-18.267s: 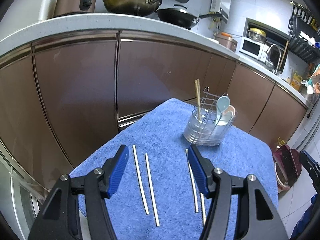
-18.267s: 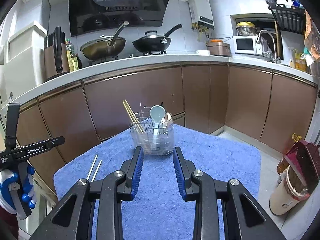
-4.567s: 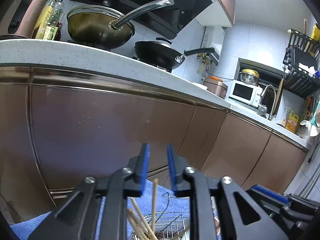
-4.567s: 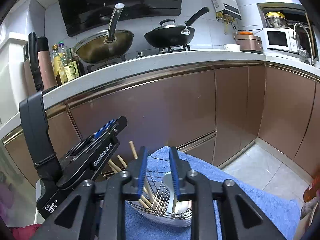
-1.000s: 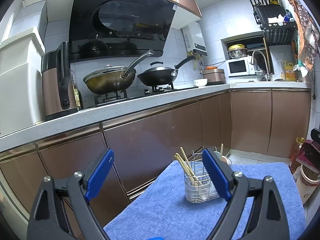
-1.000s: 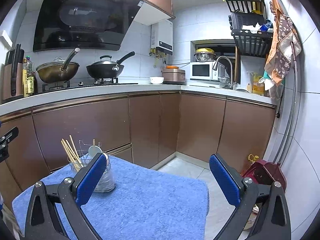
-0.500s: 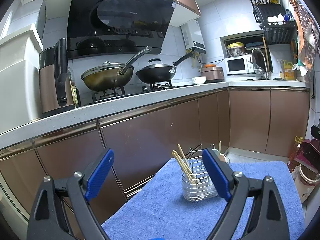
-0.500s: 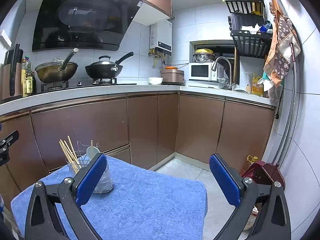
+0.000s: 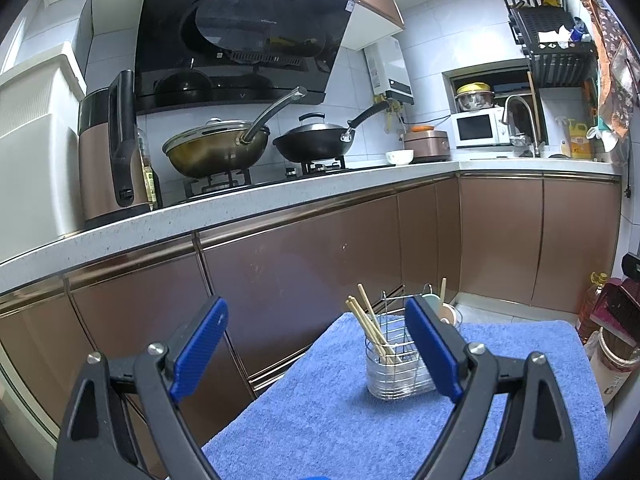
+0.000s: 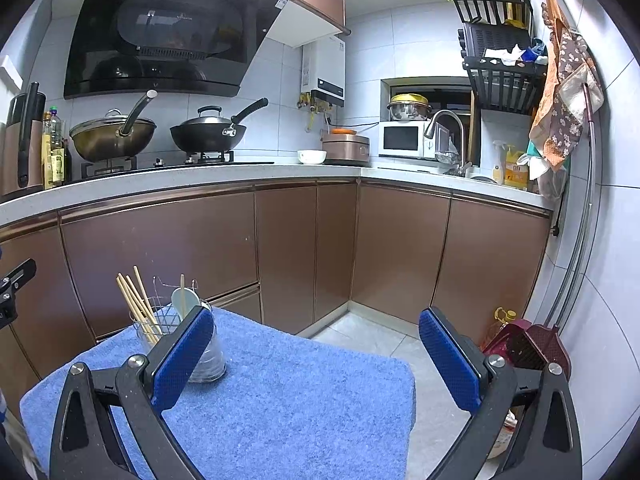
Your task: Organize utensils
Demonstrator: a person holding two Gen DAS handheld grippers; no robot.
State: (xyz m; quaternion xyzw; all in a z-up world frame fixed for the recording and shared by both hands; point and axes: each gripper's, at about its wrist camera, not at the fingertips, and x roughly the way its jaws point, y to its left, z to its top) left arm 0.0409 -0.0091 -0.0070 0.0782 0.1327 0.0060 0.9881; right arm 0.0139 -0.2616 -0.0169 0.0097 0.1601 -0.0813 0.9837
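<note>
A clear utensil holder with a wire frame [image 9: 394,364] stands on the blue towel [image 9: 332,412]. Several wooden chopsticks [image 9: 370,324] lean in its left part, and spoons [image 9: 444,310] sit in its right part. The holder also shows at the left of the right wrist view [image 10: 204,354], with the chopsticks [image 10: 134,300] and a pale spoon [image 10: 184,300]. My left gripper [image 9: 316,350] is wide open and empty, back from the holder. My right gripper [image 10: 316,350] is wide open and empty, to the right of the holder.
Brown cabinets [image 9: 304,256] under a white counter [image 9: 240,208] stand behind the towel-covered table. Two pans [image 9: 216,148] sit on the stove. A bin and bottle [image 10: 516,340] stand on the floor at the right. The table's right edge [image 10: 410,392] drops to the floor.
In the last second both grippers stayed wide open with only a slight shift of view. Since 18 s ago the chopsticks on the towel are gone and more stand in the holder.
</note>
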